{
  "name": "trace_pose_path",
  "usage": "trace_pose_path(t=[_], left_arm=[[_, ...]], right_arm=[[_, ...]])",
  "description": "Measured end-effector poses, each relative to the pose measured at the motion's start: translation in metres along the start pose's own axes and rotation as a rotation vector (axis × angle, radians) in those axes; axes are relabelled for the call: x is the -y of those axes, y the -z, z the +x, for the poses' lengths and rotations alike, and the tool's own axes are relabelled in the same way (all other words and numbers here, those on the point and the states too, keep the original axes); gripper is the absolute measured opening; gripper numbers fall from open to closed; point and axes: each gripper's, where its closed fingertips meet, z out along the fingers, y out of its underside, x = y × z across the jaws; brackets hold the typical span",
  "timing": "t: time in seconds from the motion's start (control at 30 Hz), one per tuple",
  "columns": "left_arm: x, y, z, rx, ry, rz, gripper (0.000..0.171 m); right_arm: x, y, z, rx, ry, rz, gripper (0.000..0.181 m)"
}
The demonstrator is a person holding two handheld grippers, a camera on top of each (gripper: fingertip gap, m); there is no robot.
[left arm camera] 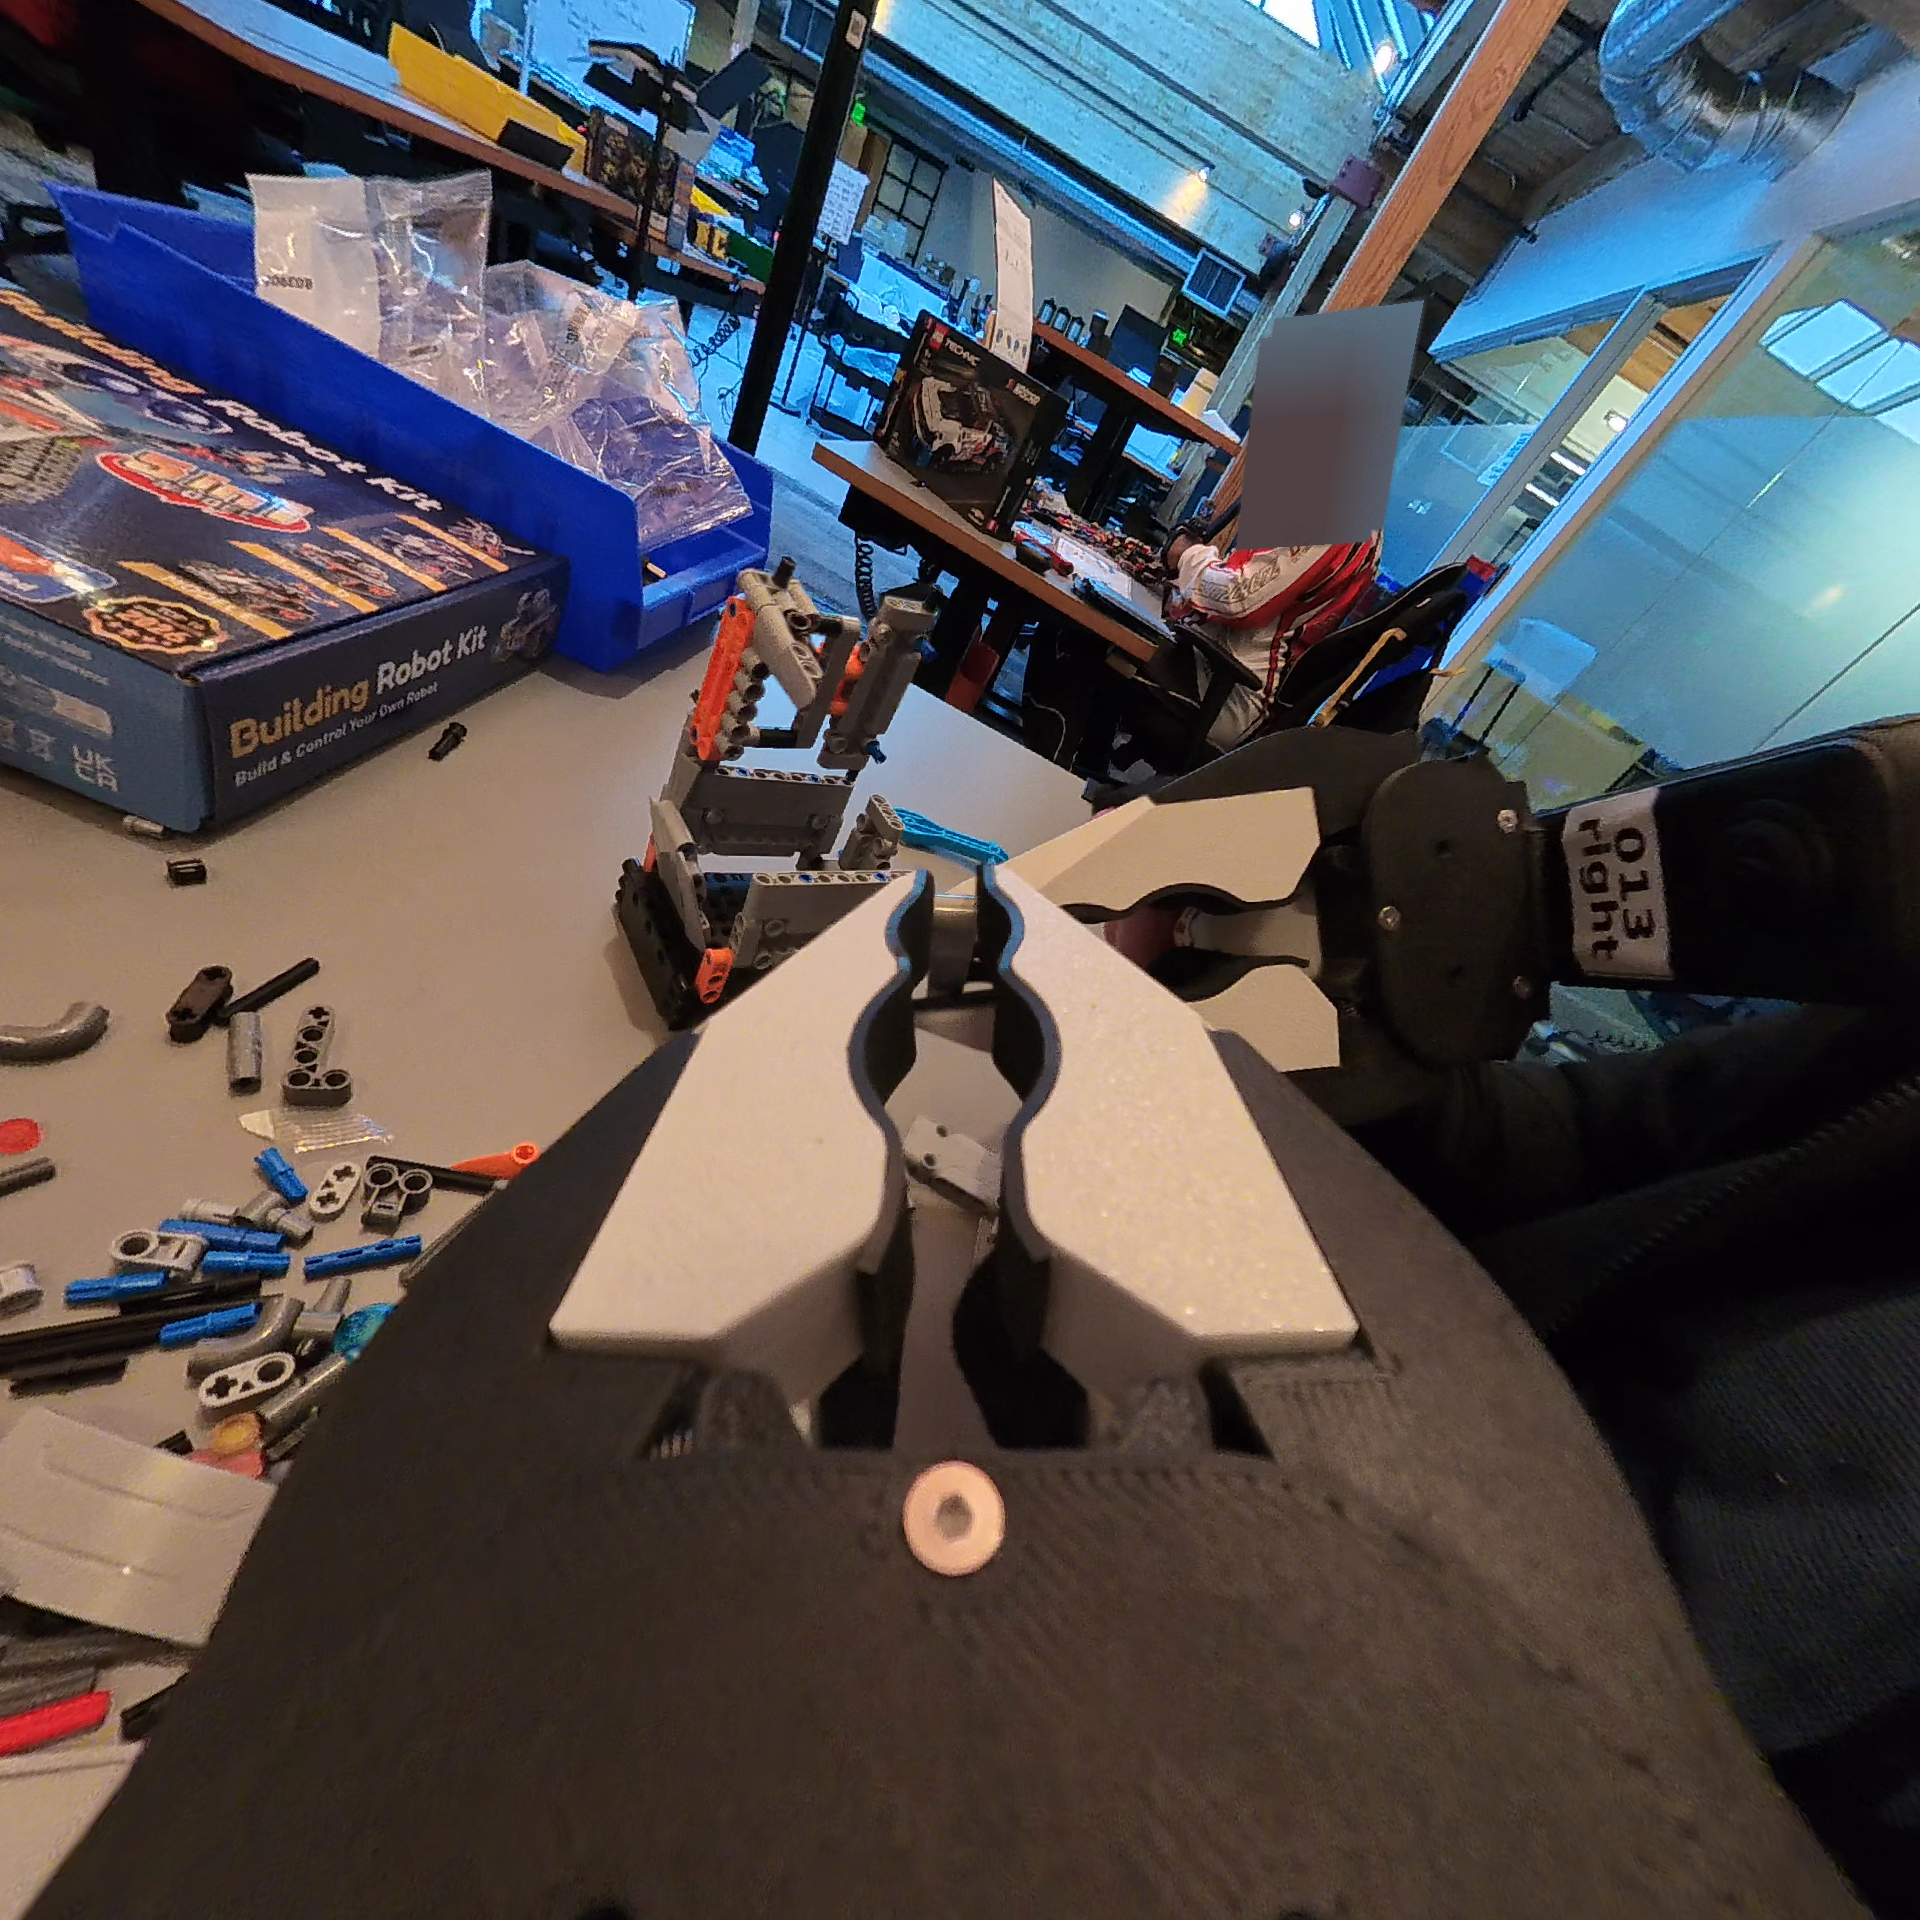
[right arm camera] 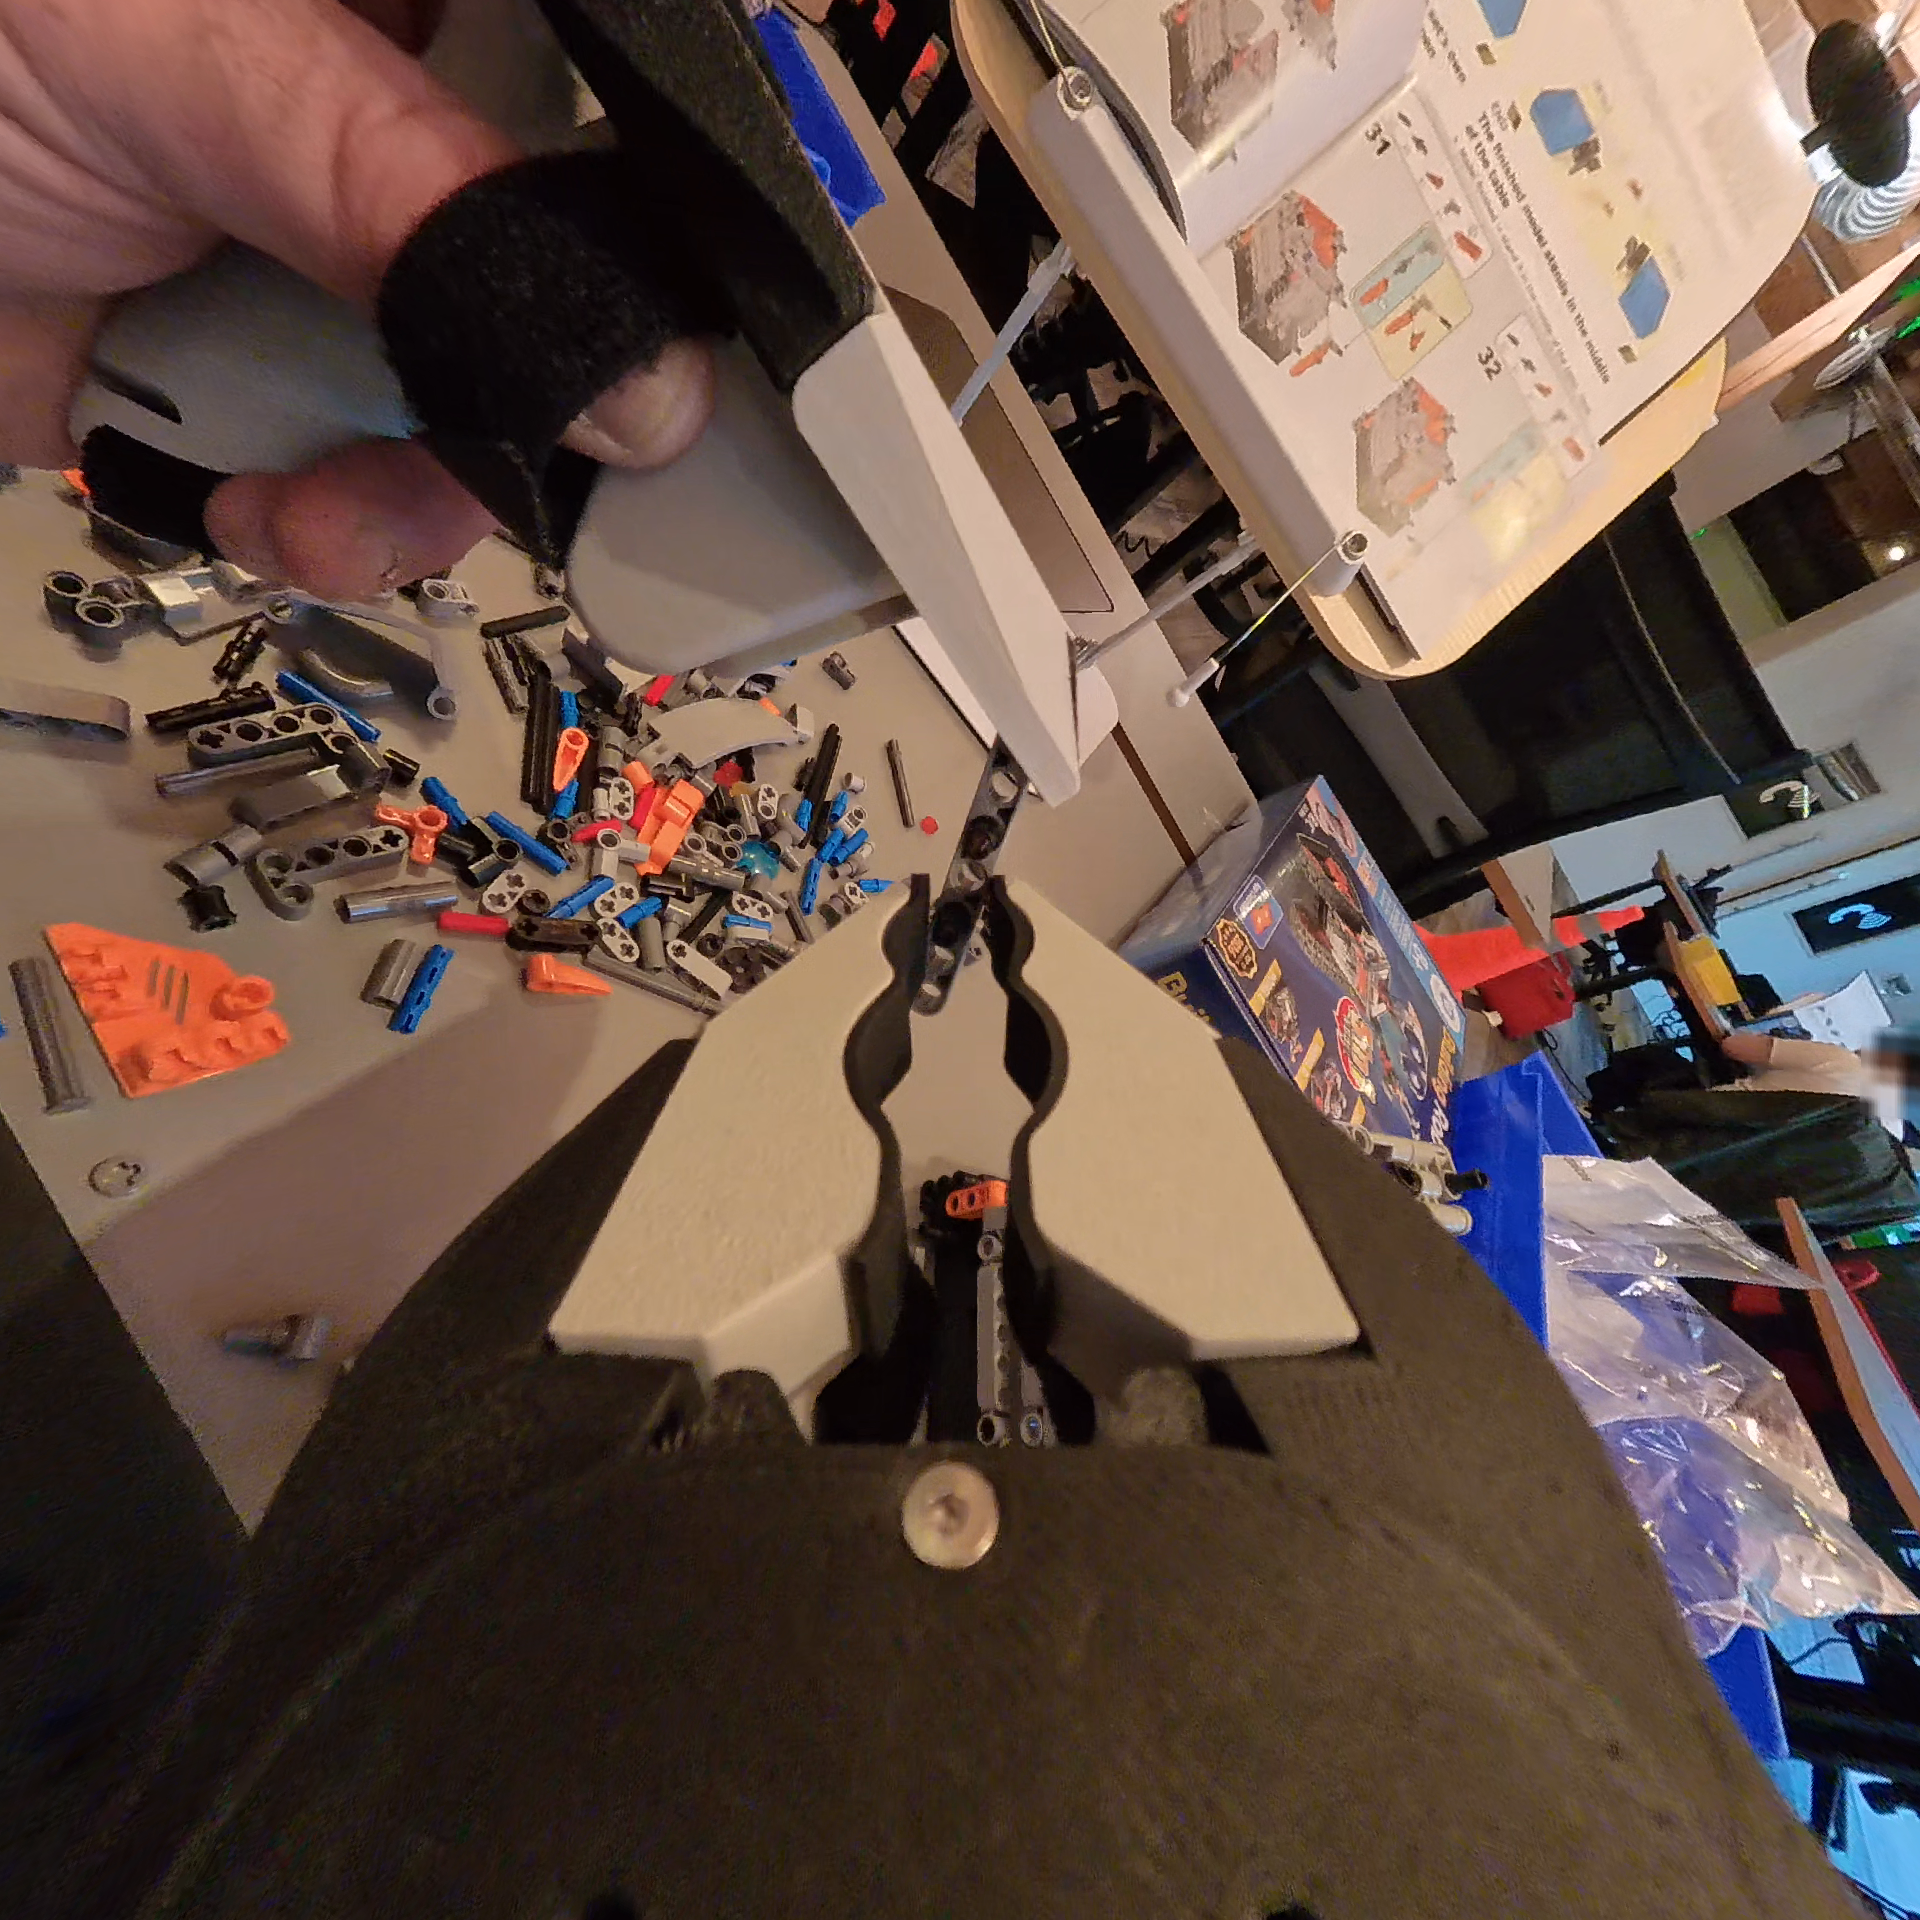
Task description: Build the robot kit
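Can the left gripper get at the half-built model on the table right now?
Probably not yet: the model stands just ahead with nothing between, but the left gripper is shut on a beam that the right gripper also grips.

Seated person (left arm camera: 1262, 613) — head masked; kit box (left arm camera: 208, 582) cut off left.

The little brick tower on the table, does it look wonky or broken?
Yes, a bit wonky. The half-built model leans, and its upper grey and orange beams tilt at loose angles. Loose pieces lie scattered over the table instead of in the blue bin.
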Motion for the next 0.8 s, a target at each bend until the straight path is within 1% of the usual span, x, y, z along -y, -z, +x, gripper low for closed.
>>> trace_pose_path(t=[0.3,0.4,0.53,0.63,0.73,0.8], left_arm=[[-0.003,-0.004,0.006,-0.042,0.015,-0.024,0.007],[-0.005,-0.007,0.010,-0.049,0.008,-0.043,0.007],[-0.010,-0.015,0.015,-0.042,-0.009,-0.073,0.006],[-0.014,-0.025,0.018,-0.057,0.012,-0.097,0.005],[-0.018,-0.039,0.023,-0.081,0.041,-0.113,0.005],[-0.021,-0.048,0.026,-0.083,0.044,-0.133,0.005]], right_arm=[[-0.004,0.006,0.002,0.086,-0.106,0.022,0.006],[-0.006,0.011,0.001,0.090,-0.117,0.026,0.006],[-0.013,0.021,0.001,0.029,-0.072,0.014,0.007],[-0.016,0.032,0.009,-0.068,-0.029,0.012,0.015],[-0.022,0.041,0.009,-0.100,0.001,-0.010,0.013],[-0.031,0.044,0.012,-0.123,0.002,-0.032,0.008]])
